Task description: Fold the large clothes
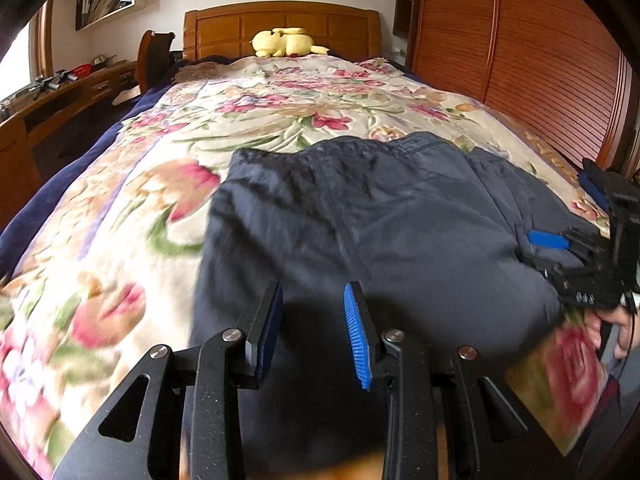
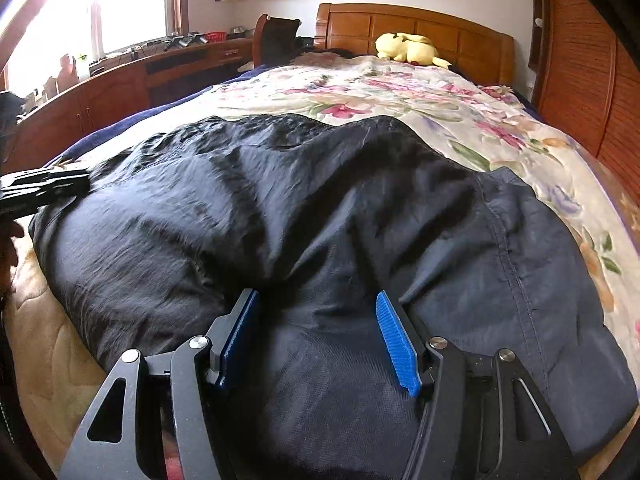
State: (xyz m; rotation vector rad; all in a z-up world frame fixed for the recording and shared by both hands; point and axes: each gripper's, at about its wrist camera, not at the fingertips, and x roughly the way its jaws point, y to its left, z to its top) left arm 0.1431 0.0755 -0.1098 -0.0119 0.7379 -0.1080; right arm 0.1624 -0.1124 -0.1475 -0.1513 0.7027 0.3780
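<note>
A large dark navy garment (image 1: pixel 360 216) lies bunched on the floral bedspread (image 1: pixel 168 184); it also fills the right wrist view (image 2: pixel 280 208). My left gripper (image 1: pixel 314 300) is open just above the garment's near edge, with fabric showing between its jaws. My right gripper (image 2: pixel 318 304) is open over the garment's near edge, jaws wide, cloth between them. The right gripper also shows at the right edge of the left wrist view (image 1: pixel 560 240), resting on the garment. The left gripper shows at the left edge of the right wrist view (image 2: pixel 44 188).
A yellow plush toy (image 1: pixel 286 42) lies by the wooden headboard (image 1: pixel 280 24). A slatted wooden wardrobe (image 1: pixel 520 48) runs along the right of the bed. A wooden desk (image 2: pixel 120 80) with clutter and a chair (image 2: pixel 276 40) stand on the left under a window.
</note>
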